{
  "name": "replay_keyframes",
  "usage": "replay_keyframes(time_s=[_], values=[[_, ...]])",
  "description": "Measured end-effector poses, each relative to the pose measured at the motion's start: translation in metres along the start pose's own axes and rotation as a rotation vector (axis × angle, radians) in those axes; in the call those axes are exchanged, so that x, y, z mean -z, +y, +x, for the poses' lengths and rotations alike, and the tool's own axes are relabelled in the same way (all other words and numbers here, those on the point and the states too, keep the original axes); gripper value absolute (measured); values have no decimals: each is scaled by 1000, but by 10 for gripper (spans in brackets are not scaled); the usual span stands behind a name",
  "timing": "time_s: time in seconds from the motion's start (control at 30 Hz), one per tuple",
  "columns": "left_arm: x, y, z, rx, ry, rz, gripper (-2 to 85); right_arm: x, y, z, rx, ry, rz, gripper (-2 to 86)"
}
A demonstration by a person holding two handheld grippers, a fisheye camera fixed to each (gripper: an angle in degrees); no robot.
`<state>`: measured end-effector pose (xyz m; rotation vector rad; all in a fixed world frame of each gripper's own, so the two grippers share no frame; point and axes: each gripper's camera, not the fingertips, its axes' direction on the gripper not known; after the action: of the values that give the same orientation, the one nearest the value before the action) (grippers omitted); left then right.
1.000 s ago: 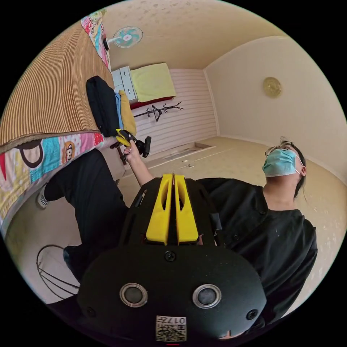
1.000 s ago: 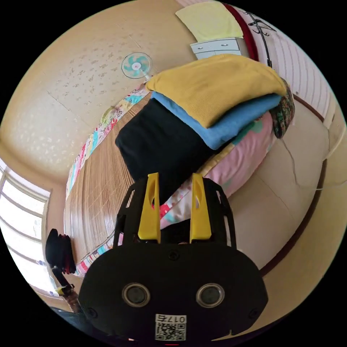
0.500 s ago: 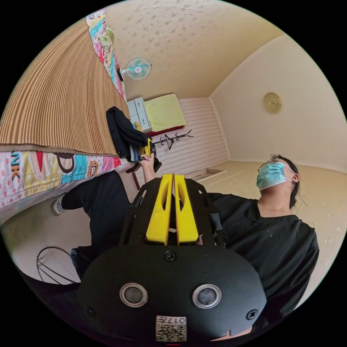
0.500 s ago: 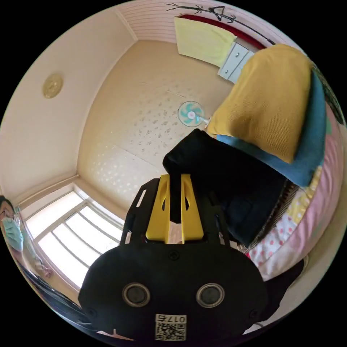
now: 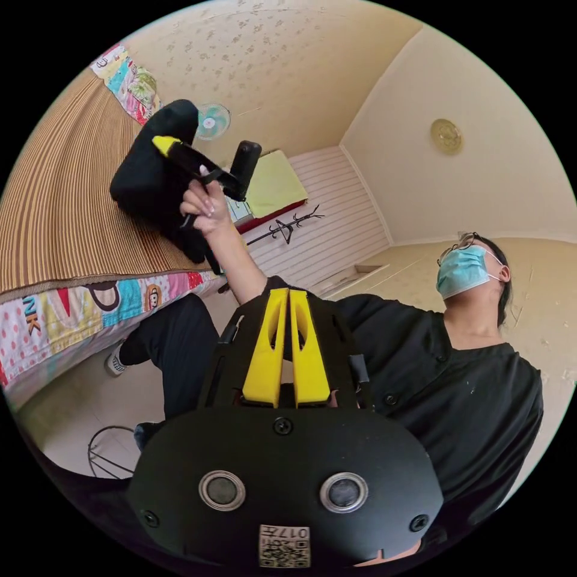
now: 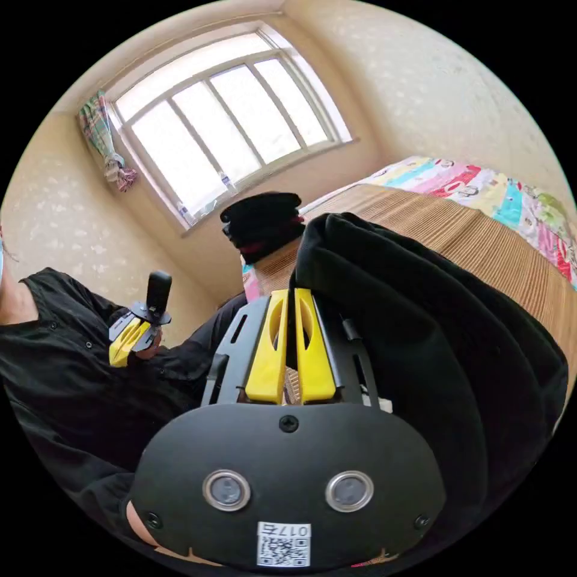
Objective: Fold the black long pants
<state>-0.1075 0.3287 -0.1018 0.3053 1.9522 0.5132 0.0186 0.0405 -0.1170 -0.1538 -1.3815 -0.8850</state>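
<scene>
Black, soft, bunched long pants (image 6: 433, 336) are held lifted over the ribbed straw mat (image 6: 481, 234) on the bed, clamped at a folded edge between the 2 yellow jaws of the right gripper (image 6: 290, 312). Limp, light cloth is judged likely to sag, so the waistband is better gripped. The left gripper (image 5: 287, 312) is held low, jaws together, empty.

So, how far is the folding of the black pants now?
Just begun. The right tool is shut on the bunched black pants, lifting them over the bed mat. The left tool is shut and empty. Spreading and every fold remain.
</scene>
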Motion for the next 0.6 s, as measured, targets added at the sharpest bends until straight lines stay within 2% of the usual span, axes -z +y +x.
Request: replay_keyframes(time_s=[0.1,0.17,0.33,0.43,0.47,0.5,0.6], values=[[2,7,-6,15,-69,-16,-10,-52,62,-24,-68,-197,53,25],[2,9,-13,30,-105,-23,-10,-64,96,-48,-99,-242,72,25],[-4,5,-38,80,-149,-28,-10,-51,152,-101,-143,-131,-43,23],[-17,-4,-44,68,-145,-32,-10,26,171,-87,-216,-107,138,28],[-24,-8,-44,59,-152,-40,-10,66,180,-68,-271,-77,266,41],[-31,-11,-44,49,-160,-49,-10,102,190,-44,-350,-31,380,58],[-50,-13,-43,67,-209,-82,-10,167,207,26,-559,146,507,101]])
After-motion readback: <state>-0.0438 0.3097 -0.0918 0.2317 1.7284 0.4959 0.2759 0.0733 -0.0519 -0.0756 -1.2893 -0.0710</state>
